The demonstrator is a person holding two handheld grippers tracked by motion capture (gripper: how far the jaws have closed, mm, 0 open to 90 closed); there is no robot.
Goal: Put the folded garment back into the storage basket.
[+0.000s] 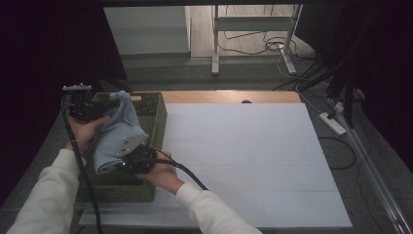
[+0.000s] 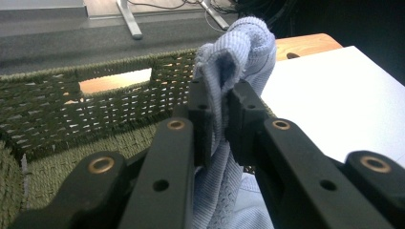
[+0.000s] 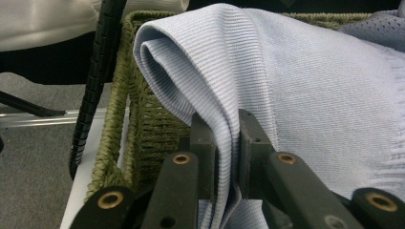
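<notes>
Both grippers' fingers [image 2: 200, 102] clamp the blue cloth [image 1: 114, 134] above the green basket [image 1: 156, 114].

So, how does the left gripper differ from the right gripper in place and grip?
The left gripper pinches the blue cloth at its far, bunched end; the right gripper pinches its near, smoothly folded edge. Left is over the basket, right by its near side. Both are shut on the cloth.
</notes>
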